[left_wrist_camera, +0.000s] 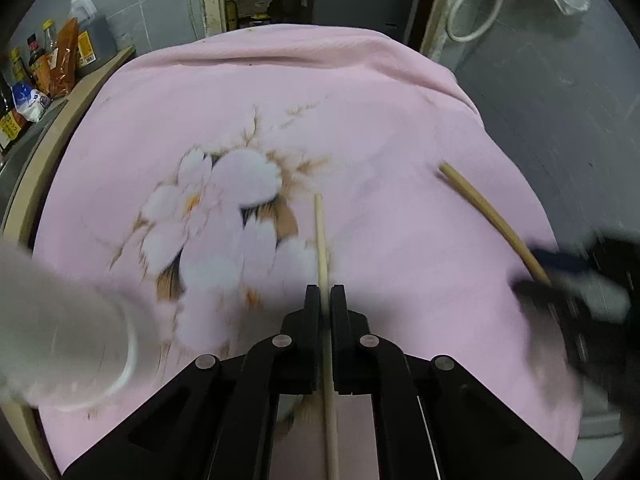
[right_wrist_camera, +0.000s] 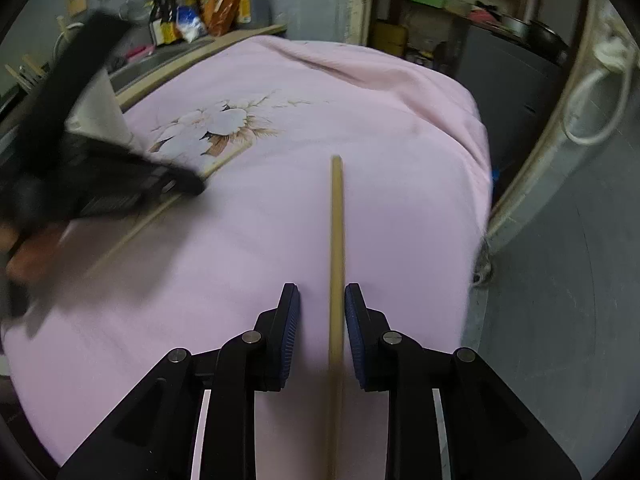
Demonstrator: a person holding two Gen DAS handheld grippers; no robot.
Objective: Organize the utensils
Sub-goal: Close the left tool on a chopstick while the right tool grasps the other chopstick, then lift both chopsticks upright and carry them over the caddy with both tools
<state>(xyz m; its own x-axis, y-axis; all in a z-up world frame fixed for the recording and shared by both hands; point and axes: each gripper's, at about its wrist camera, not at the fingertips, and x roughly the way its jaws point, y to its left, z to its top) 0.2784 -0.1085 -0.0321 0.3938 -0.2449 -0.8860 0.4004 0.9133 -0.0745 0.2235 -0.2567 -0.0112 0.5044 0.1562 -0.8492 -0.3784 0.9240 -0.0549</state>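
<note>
Roughly left to right: a white cup (left_wrist_camera: 68,344) sits blurred at the left of the left wrist view, lying on its side or tilted, hard to tell which. Next, the left gripper (left_wrist_camera: 326,292) has its jaws nearly closed on a pale chopstick (left_wrist_camera: 321,240), which runs forward between the fingers over the flower print (left_wrist_camera: 224,216). Right of that, the second chopstick (right_wrist_camera: 337,240) lies between the right gripper (right_wrist_camera: 322,300) fingers; those jaws stand apart with a gap on both sides of the stick, so not gripped yet. It looks flat on the cloth, but lifted or resting is not certain. Judged step: get both sticks held, then bring them to the cup. To do it well, the right jaws should close with the stick centred on the blue pads (right_wrist_camera: 292,332), squarely and not near the tip, so it does not pivot; the left should keep its stick level and feed it tip-first into the cup mouth. The soft cloth may snag or let the cup roll. Surface is a pink tablecloth (left_wrist_camera: 360,100) draped over a table, wrinkled at the far edge. Beyond it, sauce bottles (right_wrist_camera: 200,4) on a counter at left, shelving and a dark cabinet (right_wrist_camera: 508,76) at back, white cable (right_wrist_camera: 592,112) at right, grey floor (right_wrist_camera: 560,320).
</note>
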